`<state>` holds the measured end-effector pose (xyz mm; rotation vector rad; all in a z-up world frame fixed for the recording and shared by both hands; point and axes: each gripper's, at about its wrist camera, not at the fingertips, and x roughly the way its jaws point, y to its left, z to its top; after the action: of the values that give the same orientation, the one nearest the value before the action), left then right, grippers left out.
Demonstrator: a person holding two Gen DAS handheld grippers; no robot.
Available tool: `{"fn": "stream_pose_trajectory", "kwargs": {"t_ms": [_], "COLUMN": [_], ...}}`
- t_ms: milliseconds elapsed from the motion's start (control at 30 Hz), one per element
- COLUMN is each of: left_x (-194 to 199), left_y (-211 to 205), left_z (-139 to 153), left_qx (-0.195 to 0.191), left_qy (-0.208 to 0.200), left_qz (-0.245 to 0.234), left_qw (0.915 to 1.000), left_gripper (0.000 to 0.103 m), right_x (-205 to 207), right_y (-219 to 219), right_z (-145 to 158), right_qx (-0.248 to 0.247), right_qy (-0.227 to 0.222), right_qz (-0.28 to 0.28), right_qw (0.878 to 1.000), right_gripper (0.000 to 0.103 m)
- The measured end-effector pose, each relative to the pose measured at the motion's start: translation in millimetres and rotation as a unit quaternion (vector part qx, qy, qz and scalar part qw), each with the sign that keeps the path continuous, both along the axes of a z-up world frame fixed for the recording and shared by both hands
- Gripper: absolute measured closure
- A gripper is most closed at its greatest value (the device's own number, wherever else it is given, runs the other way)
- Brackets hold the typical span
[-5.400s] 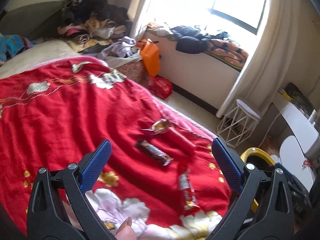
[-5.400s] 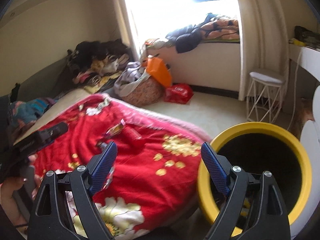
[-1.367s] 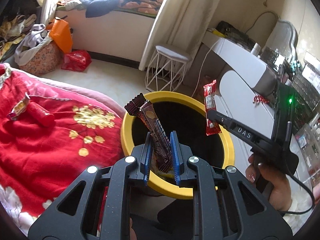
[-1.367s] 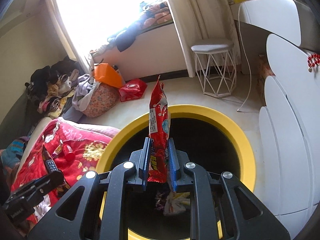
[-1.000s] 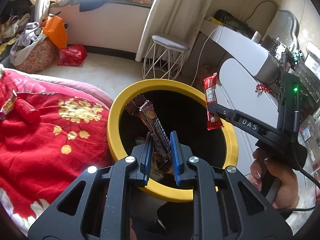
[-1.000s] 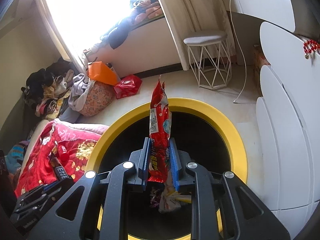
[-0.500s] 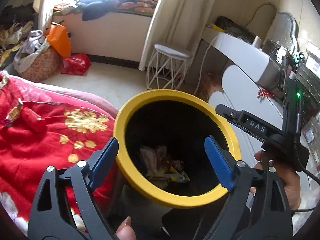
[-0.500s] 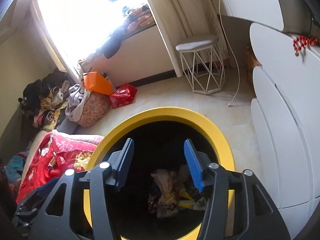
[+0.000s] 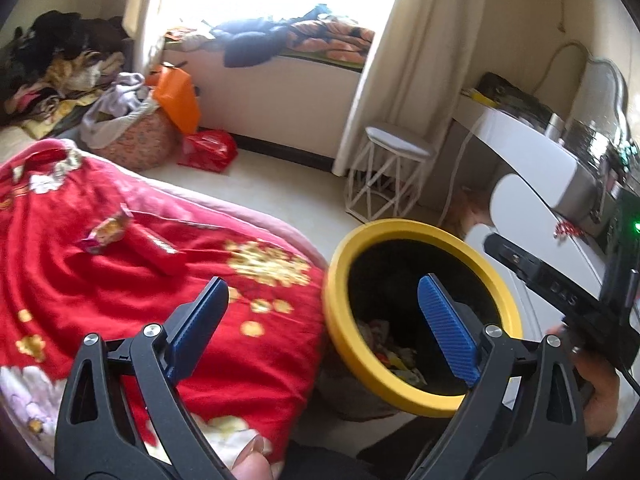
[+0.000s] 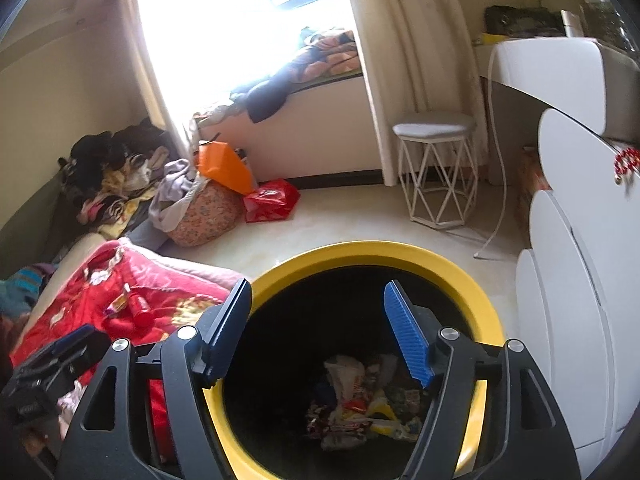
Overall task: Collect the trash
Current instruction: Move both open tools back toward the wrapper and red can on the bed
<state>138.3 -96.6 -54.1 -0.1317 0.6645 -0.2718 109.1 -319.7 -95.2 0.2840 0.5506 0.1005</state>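
A yellow-rimmed black bin [image 9: 400,228] stands beside the bed; in the right wrist view its rim [image 10: 372,250] is right below me, with several wrappers [image 10: 360,404] at its bottom. My left gripper [image 9: 322,300] is open and empty, over the bed's edge next to the bin. My right gripper [image 10: 318,304] is open and empty above the bin's mouth. A shiny candy wrapper [image 9: 106,232] and a red tube-shaped piece [image 9: 154,242] lie on the red blanket [image 9: 100,288]; both show small in the right wrist view, the tube [image 10: 138,306] beside the wrapper.
A white wire stool [image 9: 394,176] and white rounded furniture [image 10: 576,320] stand near the bin. A fabric basket [image 10: 200,208], an orange bag [image 9: 178,96] and a red bag [image 10: 272,200] sit on the floor by the window ledge. Clothes are piled at the far left.
Both grippers opened and dropped their wrappers into the bin about half a second ago. Since then the left gripper has swung left toward the bed; the right stays over the bin.
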Motion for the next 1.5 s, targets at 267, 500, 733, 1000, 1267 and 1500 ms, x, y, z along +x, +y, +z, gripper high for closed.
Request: {"fn": "stream_pose_trajectory", "kwargs": {"t_ms": [267,500,733,1000,1267,1500], "left_x": [2,4,9,24,52,77], "left_y": [44,83,138,188,215,223], "left_z": [3,-1,-8,-21,-46,-58], "left_qx": [-0.009,-0.017,-0.028,-0.034,-0.058,-0.076], "left_qy": [-0.005,-0.003,0.008,0.037,0.081,0.103], "left_qz": [0.05,0.089,0.142,0.175,0.174,0.165], "left_qw": [0.9987,0.9959,0.9894,0.9833,0.9796,0.978], "left_gripper": [0.015,0.015,0.015,0.016,0.033,0.047], "right_x": [1,10,29,67,109,133], "right_y": [47,94,144,206,254,278], "right_z": [7,11,7,-12,-40,-62], "right_qx": [-0.019,-0.036,-0.056,-0.081,-0.099,-0.121], "right_qy": [-0.004,0.0,0.016,0.044,0.09,0.113], "right_qz": [0.059,0.116,0.173,0.226,0.259,0.268], "right_qw": [0.998,0.993,0.983,0.97,0.957,0.949], "right_gripper": [0.035,0.035,0.034,0.034,0.034,0.038]}}
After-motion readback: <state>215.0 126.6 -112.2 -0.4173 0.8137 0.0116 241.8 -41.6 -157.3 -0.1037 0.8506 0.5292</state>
